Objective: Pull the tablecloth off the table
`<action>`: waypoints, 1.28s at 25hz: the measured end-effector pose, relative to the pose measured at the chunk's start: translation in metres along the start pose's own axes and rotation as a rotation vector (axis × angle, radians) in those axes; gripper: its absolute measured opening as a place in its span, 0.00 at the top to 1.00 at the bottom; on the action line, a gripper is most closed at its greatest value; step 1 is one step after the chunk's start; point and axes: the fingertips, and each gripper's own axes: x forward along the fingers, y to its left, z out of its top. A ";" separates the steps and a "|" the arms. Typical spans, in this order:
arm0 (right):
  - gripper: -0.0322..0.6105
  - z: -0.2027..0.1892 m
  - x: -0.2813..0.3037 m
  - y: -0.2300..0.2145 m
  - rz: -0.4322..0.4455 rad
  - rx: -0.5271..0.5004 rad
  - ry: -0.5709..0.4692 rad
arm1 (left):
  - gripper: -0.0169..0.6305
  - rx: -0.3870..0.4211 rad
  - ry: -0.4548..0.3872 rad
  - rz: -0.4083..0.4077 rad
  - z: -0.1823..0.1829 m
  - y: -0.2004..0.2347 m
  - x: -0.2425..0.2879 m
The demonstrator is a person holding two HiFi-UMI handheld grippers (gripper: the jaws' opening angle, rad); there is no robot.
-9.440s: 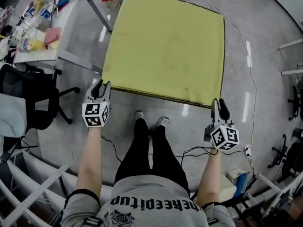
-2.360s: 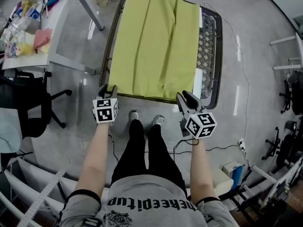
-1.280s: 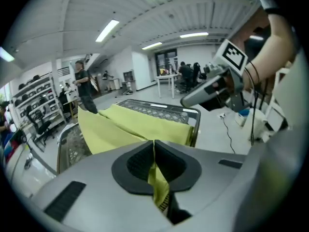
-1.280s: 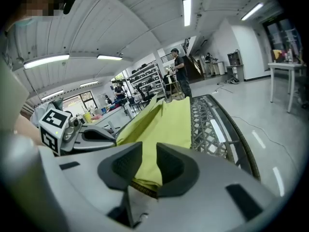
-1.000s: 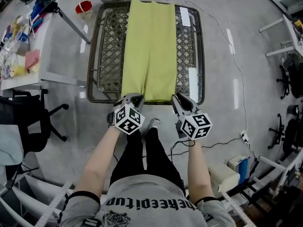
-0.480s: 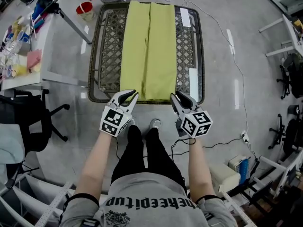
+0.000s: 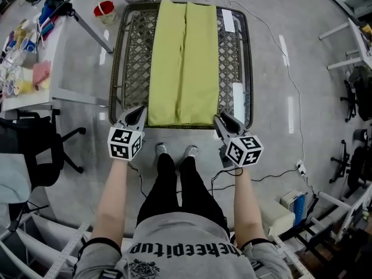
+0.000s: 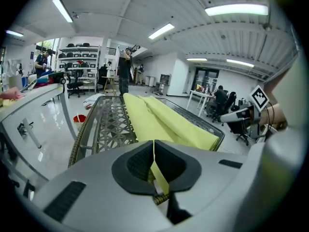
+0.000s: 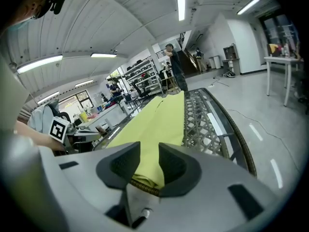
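The tablecloth (image 7: 183,63) lies gathered into a narrow strip down the middle of the woven surface (image 7: 131,63), its end at the near rim. The left tool (image 7: 139,111) is pinched tight on a thin bit of the cloth's near left corner. The right tool (image 7: 221,121) has just been opening its jaws. They stand apart with the folded near edge between them, unpressed. This looks like a re-grip before the pull — next, the right jaws likely need to close on the hem, then both draw back together.
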 end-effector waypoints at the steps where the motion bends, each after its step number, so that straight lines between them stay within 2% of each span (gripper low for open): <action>1: 0.75 -0.004 0.001 -0.004 -0.008 0.004 0.011 | 0.95 0.002 0.016 -0.004 -0.005 0.002 0.001; 5: 0.75 -0.021 0.006 -0.014 -0.038 0.034 0.050 | 0.92 -0.015 0.075 -0.037 -0.025 0.002 0.009; 7: 0.74 -0.027 0.009 -0.017 -0.048 0.061 0.058 | 0.83 -0.031 0.101 -0.052 -0.033 0.000 0.012; 14: 0.70 -0.047 0.026 -0.023 -0.082 0.086 0.124 | 0.81 -0.050 0.167 -0.075 -0.051 -0.008 0.025; 20: 0.69 -0.061 0.032 -0.029 -0.092 0.104 0.172 | 0.81 -0.015 0.199 -0.092 -0.059 -0.014 0.034; 26: 0.70 -0.073 0.038 -0.031 -0.106 0.121 0.204 | 0.81 0.051 0.241 -0.062 -0.066 -0.017 0.040; 29: 0.75 -0.075 0.041 -0.031 -0.128 0.106 0.209 | 0.83 0.071 0.267 -0.052 -0.069 -0.019 0.043; 32: 0.89 -0.073 0.043 -0.031 -0.145 0.073 0.220 | 0.90 0.069 0.282 -0.032 -0.068 -0.019 0.046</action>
